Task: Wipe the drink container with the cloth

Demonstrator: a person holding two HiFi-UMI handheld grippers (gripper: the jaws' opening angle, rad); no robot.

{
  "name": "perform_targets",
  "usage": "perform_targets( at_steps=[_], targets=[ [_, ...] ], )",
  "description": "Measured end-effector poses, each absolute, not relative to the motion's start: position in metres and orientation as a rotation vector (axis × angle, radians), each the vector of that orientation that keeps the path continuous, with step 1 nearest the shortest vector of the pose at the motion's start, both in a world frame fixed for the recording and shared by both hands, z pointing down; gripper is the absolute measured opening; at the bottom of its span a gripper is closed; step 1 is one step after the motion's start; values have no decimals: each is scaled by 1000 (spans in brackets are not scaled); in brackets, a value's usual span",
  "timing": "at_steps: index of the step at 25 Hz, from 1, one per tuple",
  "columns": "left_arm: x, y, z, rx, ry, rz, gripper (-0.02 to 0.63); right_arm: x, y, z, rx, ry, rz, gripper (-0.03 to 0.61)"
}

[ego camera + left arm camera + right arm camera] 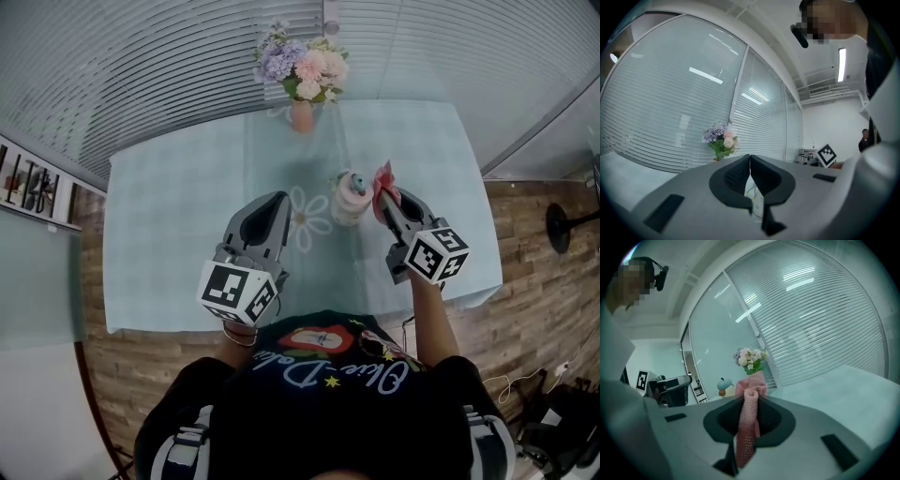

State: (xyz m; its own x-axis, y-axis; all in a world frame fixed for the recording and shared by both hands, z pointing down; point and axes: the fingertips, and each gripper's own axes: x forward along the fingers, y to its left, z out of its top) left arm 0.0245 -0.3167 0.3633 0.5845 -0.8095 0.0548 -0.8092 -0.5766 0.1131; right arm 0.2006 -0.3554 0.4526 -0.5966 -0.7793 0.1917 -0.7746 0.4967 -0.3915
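Drink container (352,199) upright (cloth (383,177) beside)

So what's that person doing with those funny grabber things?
A person holds a gripper in each hand over a table. The right gripper is clamped on a pink cloth, close beside the drink container standing there; whether they touch is unclear. The left gripper is shut and empty, to the container's left.
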Motion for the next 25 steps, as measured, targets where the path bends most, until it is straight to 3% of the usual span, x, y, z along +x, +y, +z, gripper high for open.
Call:
perform_targets(
  at_steps=[25],
  targets=[
    [33, -319, 366, 2697, -1334, 16, 5, 194, -343, 531, -1537, 2984, -841, 48]
  ],
)
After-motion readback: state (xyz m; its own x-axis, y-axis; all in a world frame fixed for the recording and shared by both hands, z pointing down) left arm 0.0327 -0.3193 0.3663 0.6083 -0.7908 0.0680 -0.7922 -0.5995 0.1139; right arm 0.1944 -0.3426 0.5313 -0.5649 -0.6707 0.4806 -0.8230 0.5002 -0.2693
